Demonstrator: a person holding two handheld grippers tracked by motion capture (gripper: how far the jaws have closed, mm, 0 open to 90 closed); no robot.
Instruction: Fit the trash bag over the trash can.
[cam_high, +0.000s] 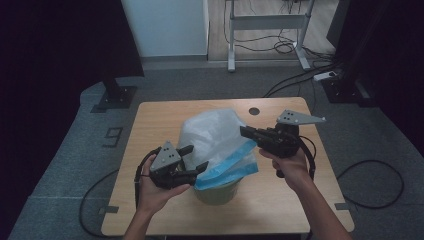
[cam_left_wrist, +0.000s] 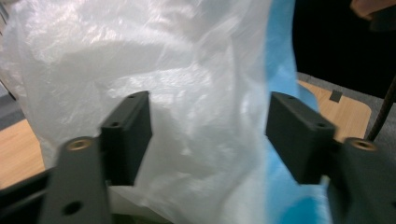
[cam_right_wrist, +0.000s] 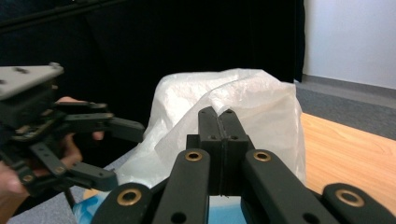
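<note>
Plastic bag (cam_high: 216, 131), white and translucent with a blue band along its lower edge, stands puffed up over a small greenish bin (cam_high: 216, 192) near the middle of the wooden table (cam_high: 155, 115). The blue part hangs over the bin's rim on the side toward the person.

Left gripper (cam_high: 194, 159) sits just beside the bag on its left in the high view, held in the person's left hand (cam_high: 157, 192). Its jaws stand spread apart. In the left gripper view (cam_left_wrist: 209, 135) the white film fills the space between the two black pads, but neither pad presses on it, so this gripper is released.

Right gripper (cam_high: 248, 132) comes in from the bag's right side, held in the person's right hand (cam_high: 290, 167), with the grey three-cornered plate on top. In the right gripper view (cam_right_wrist: 219, 119) its two jaws are clenched together, tips against the bag's white film; a fold of the film seems to run up to the tips, though whether any of it is pinched between them I cannot tell. The same view shows the left gripper farther off at the left, jaws spread.

Cables (cam_high: 285, 47) lie on the grey floor beyond the table
</note>
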